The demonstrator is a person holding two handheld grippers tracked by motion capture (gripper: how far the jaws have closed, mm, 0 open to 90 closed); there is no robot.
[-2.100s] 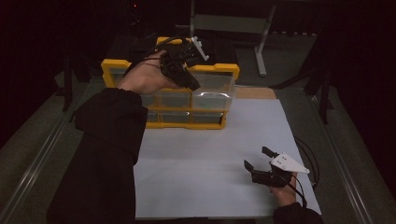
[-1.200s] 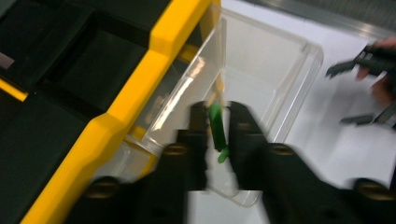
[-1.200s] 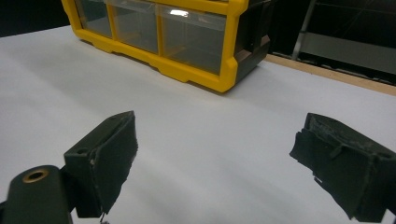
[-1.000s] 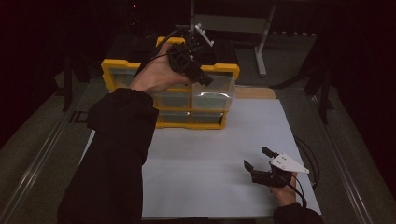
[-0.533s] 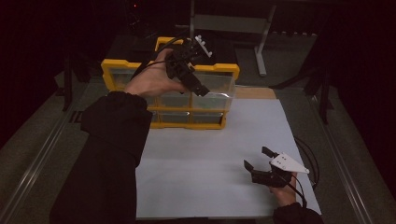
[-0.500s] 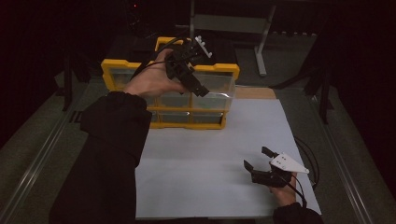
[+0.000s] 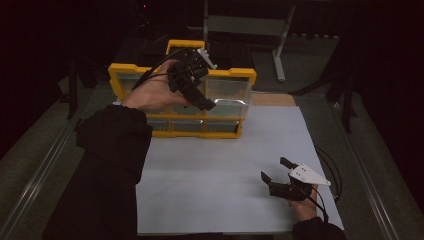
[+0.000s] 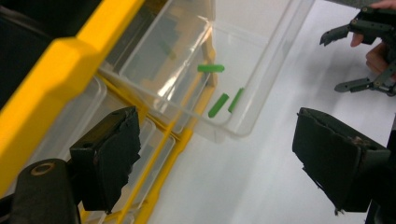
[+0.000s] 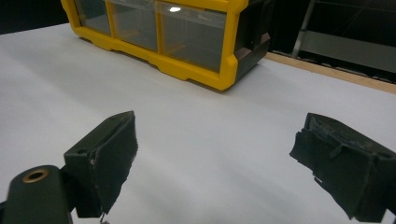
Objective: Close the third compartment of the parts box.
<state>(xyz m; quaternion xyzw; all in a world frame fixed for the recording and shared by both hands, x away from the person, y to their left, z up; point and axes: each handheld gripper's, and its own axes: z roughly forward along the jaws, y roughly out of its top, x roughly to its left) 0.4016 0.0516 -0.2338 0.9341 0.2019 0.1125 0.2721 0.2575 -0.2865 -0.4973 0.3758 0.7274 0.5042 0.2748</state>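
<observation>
The high view is dim and grainy: beyond the white sheet (image 7: 225, 165) the room sinks into near black, and the dark sleeve (image 7: 107, 165) loses its detail. Light seems to fall from above, leaving a small glare spot on a clear drawer front (image 9: 175, 9) of the yellow organizer (image 7: 182, 100). Both gripper views are brighter; their near black fingers (image 8: 106, 156) are soft, slightly out of focus. The sheet nearly washes out.

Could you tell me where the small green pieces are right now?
Three green pieces lie in the clear bin of the yellow organizer, just ahead of the left gripper.
</observation>
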